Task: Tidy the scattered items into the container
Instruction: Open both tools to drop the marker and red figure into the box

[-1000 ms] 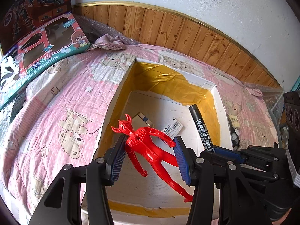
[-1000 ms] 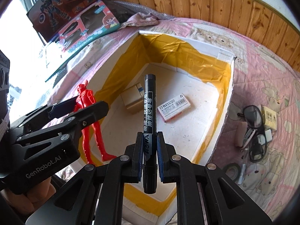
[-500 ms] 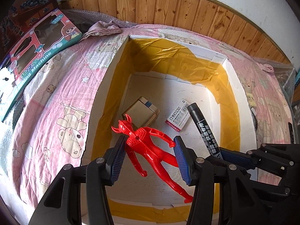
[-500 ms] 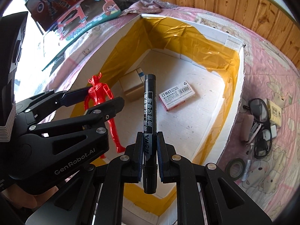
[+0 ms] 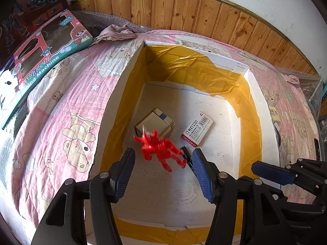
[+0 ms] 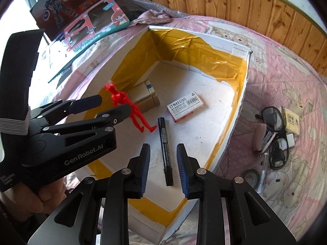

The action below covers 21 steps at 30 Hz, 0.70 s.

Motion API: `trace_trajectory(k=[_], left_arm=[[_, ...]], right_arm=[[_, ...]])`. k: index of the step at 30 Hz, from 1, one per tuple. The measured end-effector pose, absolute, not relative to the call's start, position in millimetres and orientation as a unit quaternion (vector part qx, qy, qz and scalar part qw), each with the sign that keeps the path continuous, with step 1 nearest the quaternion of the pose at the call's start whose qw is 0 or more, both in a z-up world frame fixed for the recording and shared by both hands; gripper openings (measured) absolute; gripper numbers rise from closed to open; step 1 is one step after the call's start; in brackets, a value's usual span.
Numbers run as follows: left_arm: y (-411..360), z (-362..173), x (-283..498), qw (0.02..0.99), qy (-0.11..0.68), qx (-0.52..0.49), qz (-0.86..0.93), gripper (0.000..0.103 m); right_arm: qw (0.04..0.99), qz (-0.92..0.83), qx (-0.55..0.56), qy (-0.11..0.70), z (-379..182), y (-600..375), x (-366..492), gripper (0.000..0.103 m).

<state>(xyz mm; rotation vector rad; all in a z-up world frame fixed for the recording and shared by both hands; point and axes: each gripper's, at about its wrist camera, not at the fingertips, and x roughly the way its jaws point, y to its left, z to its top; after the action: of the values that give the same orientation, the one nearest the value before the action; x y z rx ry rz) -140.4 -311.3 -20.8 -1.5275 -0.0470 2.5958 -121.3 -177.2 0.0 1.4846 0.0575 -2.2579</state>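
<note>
Here both tongs gape empty; the red figure blurs, half hiding the marker.

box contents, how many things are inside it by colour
red: 2, the toy figure and the staples packet
black: 1, the marker
tan: 1, the small tin
total: 4 in the box

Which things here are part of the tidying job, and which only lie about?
Job: box, red figure, marker, staples, tin, glasses, tape roll.
Lying about: toy boxes, cloth.
</note>
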Motion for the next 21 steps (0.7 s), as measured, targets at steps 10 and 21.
trace_trajectory(k=[10, 21], left_arm=[[-336, -2, -124, 0.059, -0.065, -0.472, 0.877, 0.06], [-302, 20, -67, 0.116, -0.017, -0.41, 0.905, 0.06]], right_arm=[[0.246, -0.833, 0.496, -0.024, 31, -144, -91, 0.029], [0.255, -0.845, 0.461, -0.089, 39, -102, -57, 0.028]])
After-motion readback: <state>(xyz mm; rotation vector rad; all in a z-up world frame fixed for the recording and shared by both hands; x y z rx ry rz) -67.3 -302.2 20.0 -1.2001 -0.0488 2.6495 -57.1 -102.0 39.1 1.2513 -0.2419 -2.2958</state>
